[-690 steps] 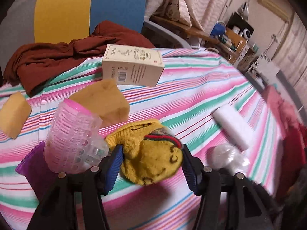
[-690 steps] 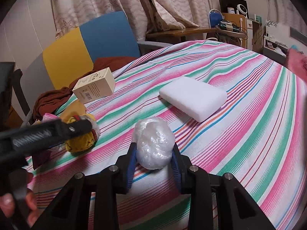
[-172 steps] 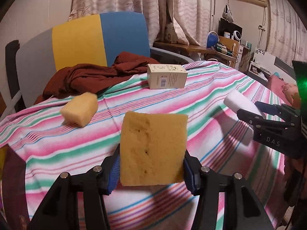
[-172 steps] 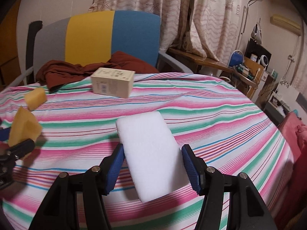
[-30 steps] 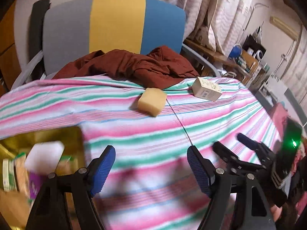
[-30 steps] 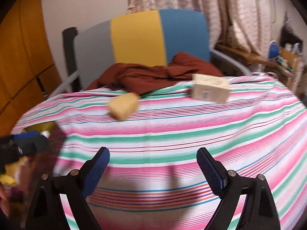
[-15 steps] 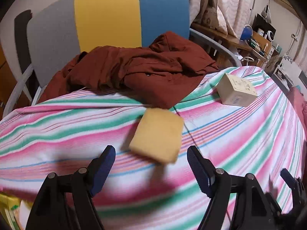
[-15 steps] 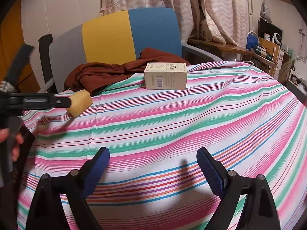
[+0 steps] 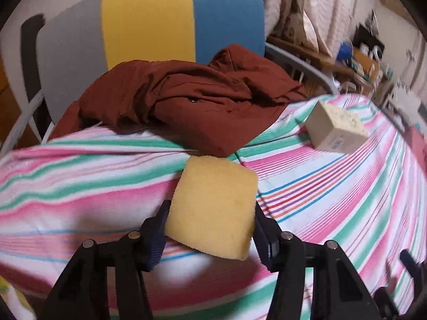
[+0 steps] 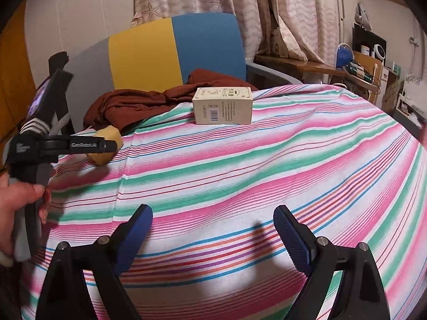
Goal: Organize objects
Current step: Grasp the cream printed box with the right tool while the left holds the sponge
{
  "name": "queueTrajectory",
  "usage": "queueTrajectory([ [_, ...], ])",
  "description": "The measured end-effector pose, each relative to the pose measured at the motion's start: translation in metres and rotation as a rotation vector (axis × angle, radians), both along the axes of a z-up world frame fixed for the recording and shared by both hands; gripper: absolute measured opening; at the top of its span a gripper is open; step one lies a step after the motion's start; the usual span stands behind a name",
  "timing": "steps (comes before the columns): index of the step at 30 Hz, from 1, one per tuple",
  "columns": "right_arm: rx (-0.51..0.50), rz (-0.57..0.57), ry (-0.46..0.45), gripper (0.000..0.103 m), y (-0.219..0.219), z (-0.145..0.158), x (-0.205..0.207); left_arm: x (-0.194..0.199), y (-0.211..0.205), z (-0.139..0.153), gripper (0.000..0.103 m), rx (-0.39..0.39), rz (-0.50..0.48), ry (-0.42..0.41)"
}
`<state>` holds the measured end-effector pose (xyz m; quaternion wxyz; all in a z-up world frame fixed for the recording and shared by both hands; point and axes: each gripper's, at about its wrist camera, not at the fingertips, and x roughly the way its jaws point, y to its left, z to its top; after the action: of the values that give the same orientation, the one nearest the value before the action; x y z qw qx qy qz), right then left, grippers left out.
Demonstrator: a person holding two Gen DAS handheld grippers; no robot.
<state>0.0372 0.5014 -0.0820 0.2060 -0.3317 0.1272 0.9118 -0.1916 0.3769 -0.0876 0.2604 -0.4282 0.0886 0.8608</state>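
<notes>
A yellow sponge (image 9: 213, 208) sits between the blue pads of my left gripper (image 9: 210, 226), which has closed on its two sides just above the striped tablecloth (image 9: 333, 200). In the right wrist view the same sponge (image 10: 105, 148) shows at the left, gripped by my left gripper (image 10: 113, 146). A cream cardboard box (image 9: 336, 126) stands at the far right of the table, and it also shows in the right wrist view (image 10: 222, 106). My right gripper (image 10: 213, 226) is open and empty over the near part of the cloth.
A crumpled rust-brown garment (image 9: 192, 101) lies at the table's far edge against a grey, yellow and blue chair (image 9: 149, 18). A wooden shelf with clutter (image 10: 355, 64) stands at the back right. A hand (image 10: 16, 202) holds the left gripper's handle.
My left gripper has moved forward to the yellow sponge and closed its pads on it. My right gripper has stayed open and shifted slightly nearer the box.
</notes>
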Motion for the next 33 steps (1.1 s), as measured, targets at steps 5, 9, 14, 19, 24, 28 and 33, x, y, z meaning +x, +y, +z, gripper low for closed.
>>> queueTrajectory([
  [5,-0.028,0.009,-0.013,0.093,0.004,-0.002,-0.002,0.021,-0.001,-0.008,0.056,0.014,0.054,0.078],
  [9,-0.120,0.066,-0.001,0.093,0.014,-0.001,-0.004,0.019,-0.007,-0.013,0.056,0.035,0.039,0.062],
  [14,-0.108,0.179,-0.026,0.093,0.039,0.012,-0.037,0.018,-0.014,-0.013,0.055,0.073,0.040,0.057],
  [19,0.075,0.278,-0.043,0.095,0.078,0.042,-0.091,0.019,-0.014,-0.014,0.055,0.074,0.041,0.061],
  [24,0.193,0.351,-0.087,0.095,0.107,0.057,-0.146,0.018,-0.011,-0.016,0.055,0.076,0.042,0.067],
  [28,0.239,0.442,-0.143,0.096,0.122,0.059,-0.183,0.019,-0.012,-0.018,0.055,0.078,0.045,0.076],
  [33,0.189,0.539,-0.275,0.098,0.131,0.036,-0.216,0.019,-0.012,-0.018,0.055,0.085,0.046,0.078],
])
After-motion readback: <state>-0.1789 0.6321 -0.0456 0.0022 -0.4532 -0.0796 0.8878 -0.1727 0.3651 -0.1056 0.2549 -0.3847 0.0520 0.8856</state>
